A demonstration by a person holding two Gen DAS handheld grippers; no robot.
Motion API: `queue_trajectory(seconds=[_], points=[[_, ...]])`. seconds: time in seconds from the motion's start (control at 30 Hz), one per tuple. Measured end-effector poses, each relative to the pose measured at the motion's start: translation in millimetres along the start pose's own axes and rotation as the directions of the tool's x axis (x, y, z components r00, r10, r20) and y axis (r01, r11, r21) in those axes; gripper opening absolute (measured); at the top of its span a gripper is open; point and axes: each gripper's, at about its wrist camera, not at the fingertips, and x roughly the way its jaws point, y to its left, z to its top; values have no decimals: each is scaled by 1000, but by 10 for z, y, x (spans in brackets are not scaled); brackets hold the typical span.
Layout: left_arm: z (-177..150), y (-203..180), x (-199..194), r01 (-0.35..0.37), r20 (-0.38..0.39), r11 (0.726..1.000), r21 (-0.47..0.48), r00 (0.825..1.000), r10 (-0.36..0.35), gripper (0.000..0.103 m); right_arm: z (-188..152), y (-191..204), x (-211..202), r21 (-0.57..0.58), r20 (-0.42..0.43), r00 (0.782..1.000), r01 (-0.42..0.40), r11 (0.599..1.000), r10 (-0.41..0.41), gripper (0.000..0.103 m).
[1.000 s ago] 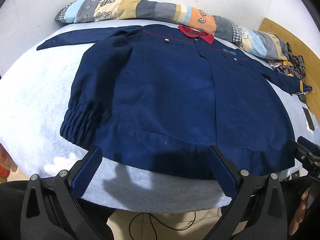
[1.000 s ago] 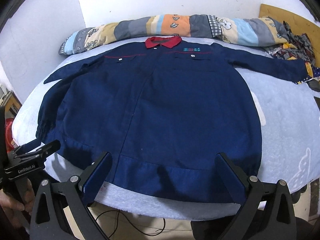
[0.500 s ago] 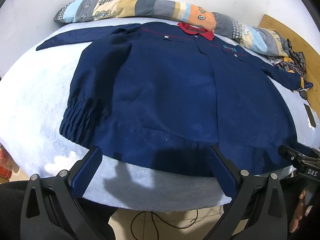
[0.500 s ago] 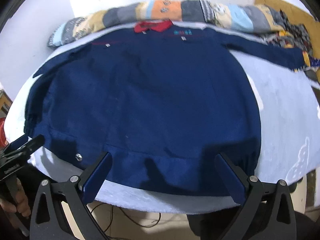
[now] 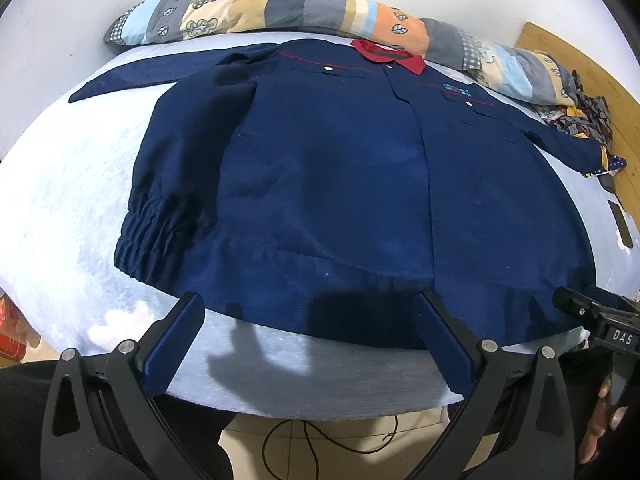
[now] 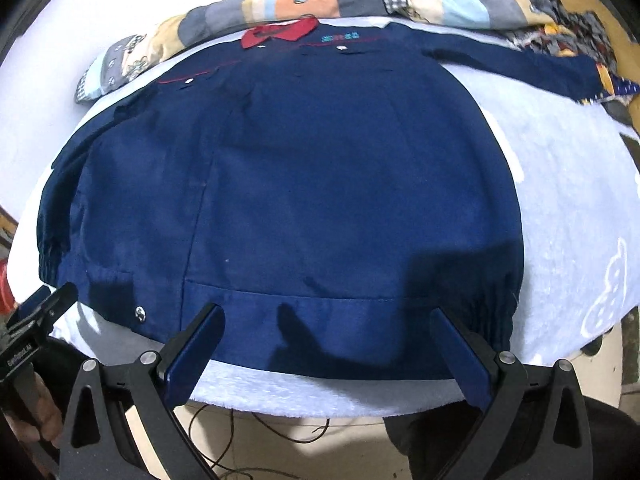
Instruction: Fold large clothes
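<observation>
The jacket (image 5: 340, 184) is spread flat on the bed (image 5: 60, 200). Both left tongs (image 5: 308, 344) and right tongs (image 6: 328, 352) are held spread at its hem. Only one layer could be pinched, skewing the fold.

Both wrist views look low from the bed's (image 5: 60, 208) near edge, sharing the jacket (image 5: 340, 184).
</observation>
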Motion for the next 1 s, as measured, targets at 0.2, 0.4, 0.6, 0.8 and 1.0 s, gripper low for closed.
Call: queue_trajectory(seconds=[0.2, 0.4, 0.6, 0.8, 1.0], points=[[21, -35, -48, 17, 13, 1000, -5, 1000, -17, 103, 0, 60, -57, -20, 24, 1000, -16, 1000, 16, 103], [44, -163, -78, 31, 25, 999, 24, 999, -32, 103, 5, 51, -119, -21, 50, 998, -31, 999, 32, 103], [81, -333, -104, 48, 39, 996, 77, 998, -51, 103, 57, 54, -214, -14, 82, 995, -63, 998, 64, 102], [267, -722, -209, 52, 142, 968, 246, 986, -89, 103, 281, -247, -621, 54, 219, 964, -165, 985, 150, 102], [573, -1258, -65, 68, 181, 922, 381, 973, -147, 103, 634, -670, -792, 96, 285, 954, -126, 987, 94, 102]])
